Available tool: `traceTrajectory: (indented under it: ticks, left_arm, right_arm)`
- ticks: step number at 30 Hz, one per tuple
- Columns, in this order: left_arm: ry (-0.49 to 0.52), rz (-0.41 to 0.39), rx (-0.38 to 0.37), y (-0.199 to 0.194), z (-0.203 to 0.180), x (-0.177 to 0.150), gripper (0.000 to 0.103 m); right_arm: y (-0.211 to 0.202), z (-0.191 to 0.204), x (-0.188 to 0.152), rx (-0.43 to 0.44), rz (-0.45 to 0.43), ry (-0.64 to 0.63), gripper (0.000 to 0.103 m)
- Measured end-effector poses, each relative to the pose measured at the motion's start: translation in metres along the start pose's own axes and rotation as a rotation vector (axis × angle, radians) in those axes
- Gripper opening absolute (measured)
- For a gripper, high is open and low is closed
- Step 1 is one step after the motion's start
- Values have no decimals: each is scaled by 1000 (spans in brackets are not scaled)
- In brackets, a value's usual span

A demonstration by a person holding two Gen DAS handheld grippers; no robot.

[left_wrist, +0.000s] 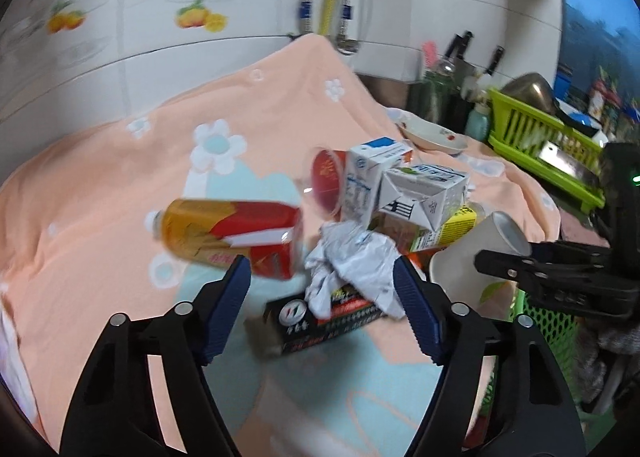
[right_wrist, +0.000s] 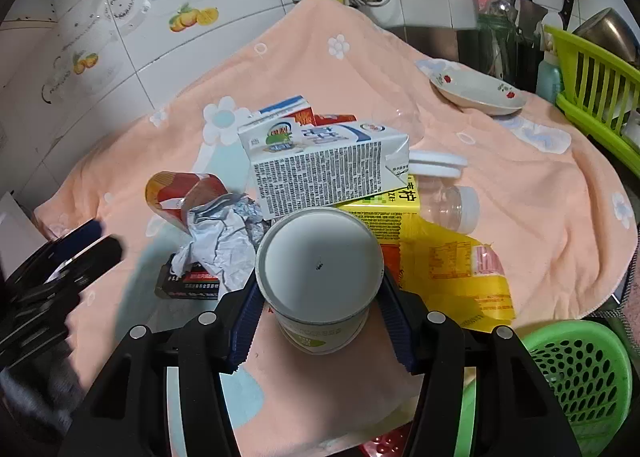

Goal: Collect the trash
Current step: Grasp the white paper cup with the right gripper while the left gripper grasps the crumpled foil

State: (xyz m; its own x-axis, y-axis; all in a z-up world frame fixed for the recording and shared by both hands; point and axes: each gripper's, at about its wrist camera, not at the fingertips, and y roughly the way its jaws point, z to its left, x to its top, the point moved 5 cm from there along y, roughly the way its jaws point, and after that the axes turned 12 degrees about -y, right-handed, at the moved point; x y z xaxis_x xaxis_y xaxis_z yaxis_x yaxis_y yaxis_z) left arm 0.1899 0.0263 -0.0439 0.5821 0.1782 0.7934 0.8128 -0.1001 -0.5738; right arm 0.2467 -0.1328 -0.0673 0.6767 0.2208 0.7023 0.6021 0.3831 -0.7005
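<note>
blurred crumpled wrapper between gripper fingers

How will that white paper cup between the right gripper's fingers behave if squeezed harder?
The paper cup looks thin-walled, so it probably dents rather than resists. Seemingly empty, likely light. Round and lying sideways, it may roll if the right gripper releases it.

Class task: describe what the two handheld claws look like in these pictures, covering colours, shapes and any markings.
Both the left claw and the right claw have glossy black angular frames with silver round rivets at the joints. Their fingers carry dark blue ribbed pads with sawtooth edges. No cables or sleeves show.
</note>
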Motion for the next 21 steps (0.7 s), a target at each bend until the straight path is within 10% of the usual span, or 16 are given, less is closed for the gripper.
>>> traceTrajectory:
  ticks: [21]
  left_arm:
    - [97, 174, -81, 83, -4, -2, 50]
  right_arm:
    - [-58, -5, -14, -19, -63, -9, 54]
